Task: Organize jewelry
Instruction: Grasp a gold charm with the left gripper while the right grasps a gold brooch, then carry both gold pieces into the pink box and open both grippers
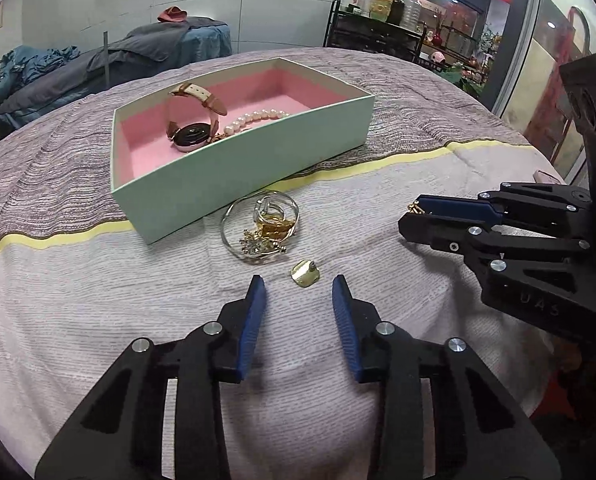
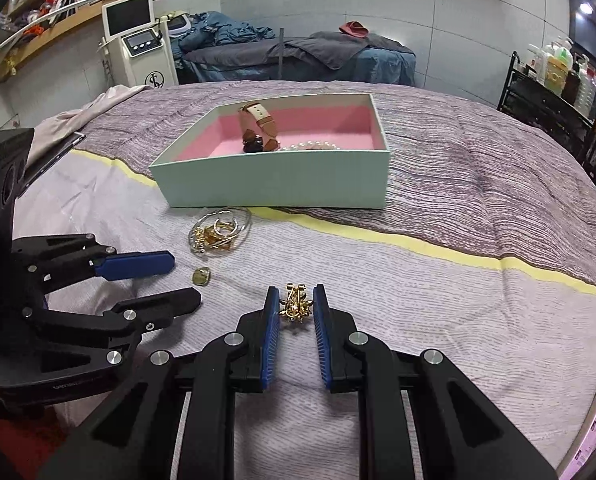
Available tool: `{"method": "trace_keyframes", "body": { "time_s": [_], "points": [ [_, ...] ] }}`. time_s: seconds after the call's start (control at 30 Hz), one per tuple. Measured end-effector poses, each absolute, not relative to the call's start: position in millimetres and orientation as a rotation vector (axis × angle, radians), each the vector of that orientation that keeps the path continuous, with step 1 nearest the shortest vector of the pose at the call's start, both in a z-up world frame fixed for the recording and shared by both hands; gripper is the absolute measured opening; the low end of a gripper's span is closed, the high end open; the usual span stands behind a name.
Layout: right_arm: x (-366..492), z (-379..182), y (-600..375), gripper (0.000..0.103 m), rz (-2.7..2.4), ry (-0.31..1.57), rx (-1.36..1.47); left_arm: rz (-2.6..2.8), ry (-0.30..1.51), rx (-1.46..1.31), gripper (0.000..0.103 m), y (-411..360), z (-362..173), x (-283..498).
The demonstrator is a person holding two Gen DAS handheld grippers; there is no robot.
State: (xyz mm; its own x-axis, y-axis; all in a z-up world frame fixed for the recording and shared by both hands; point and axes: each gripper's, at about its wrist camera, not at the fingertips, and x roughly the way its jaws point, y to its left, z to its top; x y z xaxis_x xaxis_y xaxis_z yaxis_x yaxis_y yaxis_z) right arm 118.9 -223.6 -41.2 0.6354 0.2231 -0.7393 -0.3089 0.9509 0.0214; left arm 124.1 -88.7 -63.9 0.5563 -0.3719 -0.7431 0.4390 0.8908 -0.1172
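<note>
Your right gripper (image 2: 294,307) pinches the gold flower-shaped brooch (image 2: 293,306) for the pink-lined mint box (image 2: 273,184); left gripper (image 1: 299,294) waits spread before the small gold pendant (image 1: 305,274).

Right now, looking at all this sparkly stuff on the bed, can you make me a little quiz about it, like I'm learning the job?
1. True or false: the brown-strapped wristwatch already lies inside the mint-green box with pink lining.
2. Which gripper has the gold flower-shaped brooch between its fingers: A) left gripper, B) right gripper?
3. Fill in: beside the watch in the box lies a string of white ____.

Key:
1. True.
2. B. The left gripper is open, with the small flat gold pendant on the cloth just ahead of it.
3. Pearls.
</note>
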Motion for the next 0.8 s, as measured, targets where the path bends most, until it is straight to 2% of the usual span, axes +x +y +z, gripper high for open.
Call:
{"method": "trace_keyframes", "body": {
  "time_s": [0.07,0.33,0.8],
  "points": [
    [119.4,-40.7,-227.8,0.017,0.296,0.828,-0.104,-0.489,0.857,0.082,0.026,-92.4,-63.7,126.6],
    [119.8,-42.6,-227.5,0.017,0.309,0.832,-0.099,-0.501,0.863,0.063,0.015,-96.8,-64.7,134.8],
    [124.1,-34.3,-222.4,0.017,0.383,0.828,-0.081,-0.490,0.829,0.034,0.014,-76.3,-48.9,127.2]
  ]
}}
